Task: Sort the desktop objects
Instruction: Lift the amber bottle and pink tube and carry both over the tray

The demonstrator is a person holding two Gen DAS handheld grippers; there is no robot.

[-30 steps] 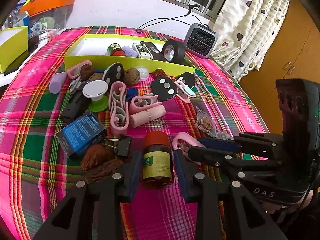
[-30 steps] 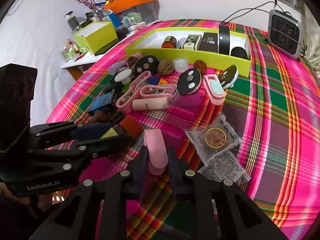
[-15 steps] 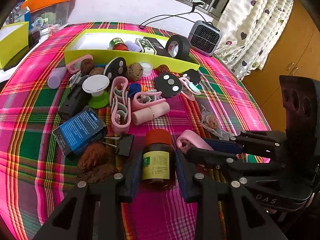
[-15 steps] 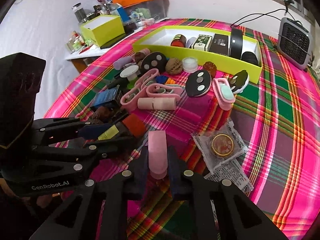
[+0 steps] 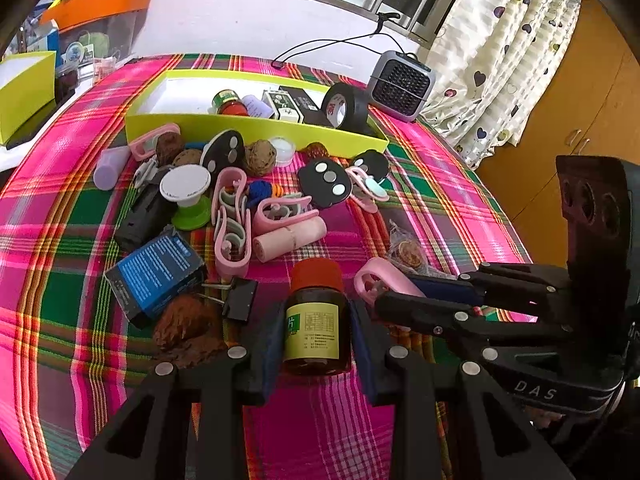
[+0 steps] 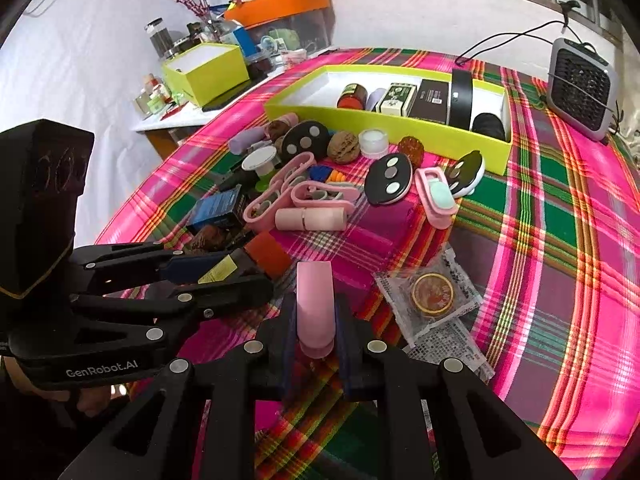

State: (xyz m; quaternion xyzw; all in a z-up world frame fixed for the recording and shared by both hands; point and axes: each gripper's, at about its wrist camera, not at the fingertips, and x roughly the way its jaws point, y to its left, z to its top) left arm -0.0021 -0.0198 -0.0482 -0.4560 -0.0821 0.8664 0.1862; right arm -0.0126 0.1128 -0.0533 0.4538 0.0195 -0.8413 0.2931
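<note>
Left tongs (image 5: 314,346) clamp bottle (image 5: 315,320); right tongs (image 6: 314,334) clamp clip (image 6: 315,308).

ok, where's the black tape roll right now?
Left wrist view, upper centre: the black tape roll stands on edge at the right end of the yellow-green box, beside the small grey fan.

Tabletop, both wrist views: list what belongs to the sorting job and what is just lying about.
Job: brown pill bottle in left gripper; pink clip in right gripper; yellow-green tray; black key fobs; walnut.
Lying about: grey mini heater; curtain; orange-lidded bin.

Red-capped amber bottle (image 5: 314,320) and pink clip (image 6: 315,308) clamped between jaws.
</note>
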